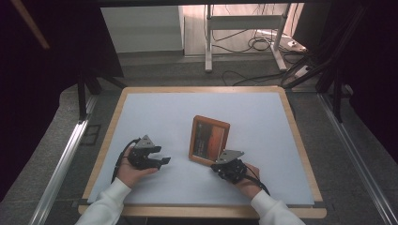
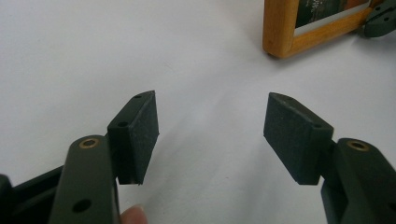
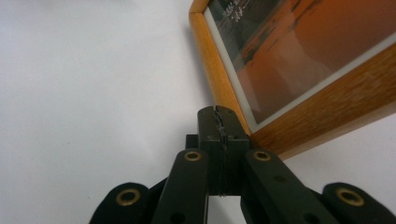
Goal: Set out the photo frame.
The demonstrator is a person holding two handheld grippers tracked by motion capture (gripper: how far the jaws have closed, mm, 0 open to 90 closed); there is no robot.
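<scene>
The white table [image 1: 164, 112] spans the middle of the high view. Just right of its centre lies a wooden picture frame [image 1: 209, 140]. At lower centre the right gripper [image 1: 217, 167], jaws pressed together with nothing between them, seems to touch the frame's near corner. At lower left, the left gripper [image 1: 165, 161] rests with jaws spread.

Wood-edged white table [image 1: 141, 101] on grey carpet [image 1: 187, 70], white metal stand [image 1: 244, 28] and tangled cables [image 1: 263, 44] behind, dark curtains [image 1: 42, 70] alongside.
</scene>
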